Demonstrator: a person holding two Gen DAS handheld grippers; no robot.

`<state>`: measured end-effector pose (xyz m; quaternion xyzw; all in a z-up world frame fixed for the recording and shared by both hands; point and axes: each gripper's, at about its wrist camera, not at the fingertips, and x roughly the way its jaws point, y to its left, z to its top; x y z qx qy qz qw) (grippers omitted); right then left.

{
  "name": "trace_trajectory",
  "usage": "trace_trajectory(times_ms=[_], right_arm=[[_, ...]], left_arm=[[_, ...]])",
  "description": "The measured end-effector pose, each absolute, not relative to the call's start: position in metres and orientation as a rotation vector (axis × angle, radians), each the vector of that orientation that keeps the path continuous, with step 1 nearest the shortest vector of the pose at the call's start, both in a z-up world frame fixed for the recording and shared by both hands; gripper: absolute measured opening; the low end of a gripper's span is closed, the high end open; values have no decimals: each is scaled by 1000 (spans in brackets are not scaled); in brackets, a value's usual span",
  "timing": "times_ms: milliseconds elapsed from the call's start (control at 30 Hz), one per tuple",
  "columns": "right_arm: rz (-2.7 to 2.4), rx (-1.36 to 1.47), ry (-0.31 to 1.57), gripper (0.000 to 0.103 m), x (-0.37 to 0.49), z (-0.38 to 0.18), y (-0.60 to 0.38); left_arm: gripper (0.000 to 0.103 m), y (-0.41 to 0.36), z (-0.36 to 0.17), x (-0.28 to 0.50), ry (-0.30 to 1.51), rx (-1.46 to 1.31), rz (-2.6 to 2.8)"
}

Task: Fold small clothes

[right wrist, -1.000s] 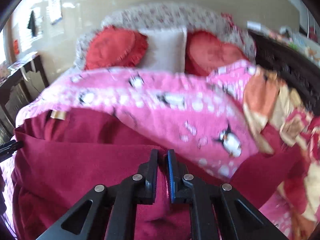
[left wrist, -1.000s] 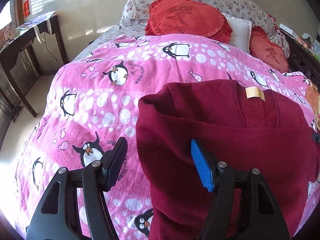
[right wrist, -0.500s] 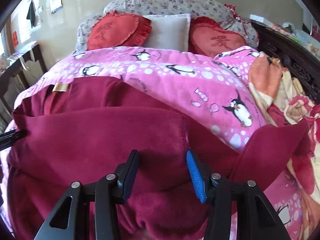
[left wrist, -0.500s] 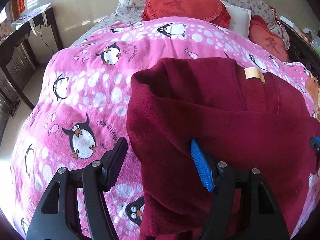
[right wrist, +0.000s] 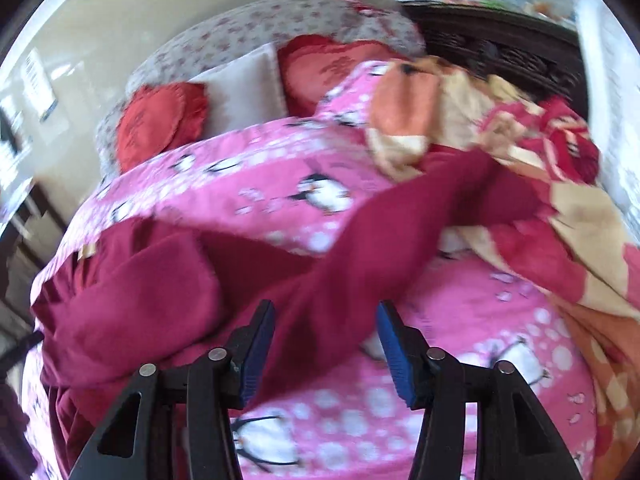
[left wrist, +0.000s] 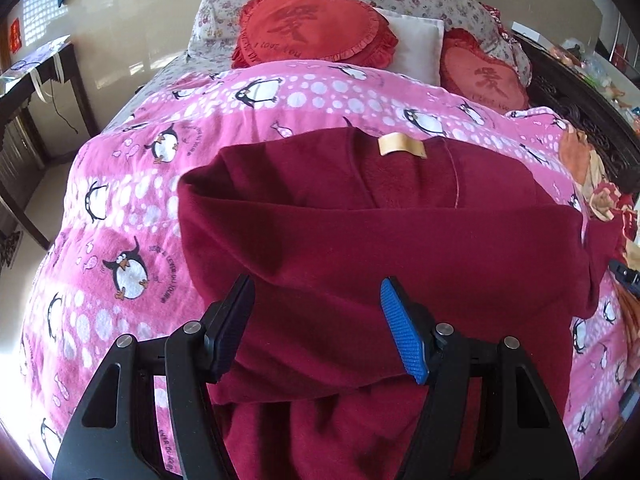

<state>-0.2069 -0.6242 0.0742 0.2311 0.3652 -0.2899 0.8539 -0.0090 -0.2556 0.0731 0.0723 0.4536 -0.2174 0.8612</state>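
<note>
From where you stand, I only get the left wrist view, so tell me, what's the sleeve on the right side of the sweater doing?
Observer: The sleeve stretches out unfolded across the pink blanket, its end lying against an orange and red quilt.
Operator: Is the right gripper holding it?
Observer: No. The right gripper is open, its jaws on either side of the sleeve where it meets the sweater.
Operator: Is the view there sharp?
Observer: No, the right wrist picture is blurred, so the sleeve's cuff is hard to make out.
</note>
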Motion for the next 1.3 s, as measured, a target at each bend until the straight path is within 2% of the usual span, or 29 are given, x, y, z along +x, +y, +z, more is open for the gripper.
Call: trace_trajectory(times_ms=[100, 267, 500, 767, 933, 1000, 1100, 1167, 1300], right_arm=[[-672, 547, 745, 52, -219, 79, -650], [-660, 413, 726, 52, -192, 101, -652], [-642, 232, 905, 52, -129, 79, -666], [-811, 489, 1027, 52, -251, 22, -707], [-796, 600, 775, 52, -287, 74, -706], [-752, 578, 714, 53, -272, 95, -700], [-668, 520, 727, 60, -224, 107, -692], [-666, 483, 742, 60, -194, 106, -687], [-862, 427, 922, 60, -143, 71, -713]], left_arm=[[66, -265, 67, -13, 966, 164, -469], [66, -277, 58, -15, 991, 169, -482], [66, -283, 56, -20, 993, 192, -497], [66, -273, 47, -14, 1019, 159, -488], [66, -273, 48, -17, 1009, 153, -496], [66, -275, 48, -18, 1010, 157, -498], [66, -277, 48, -20, 1012, 157, -502], [66, -278, 47, -21, 1015, 165, -504], [66, -275, 46, -21, 1012, 181, -499]])
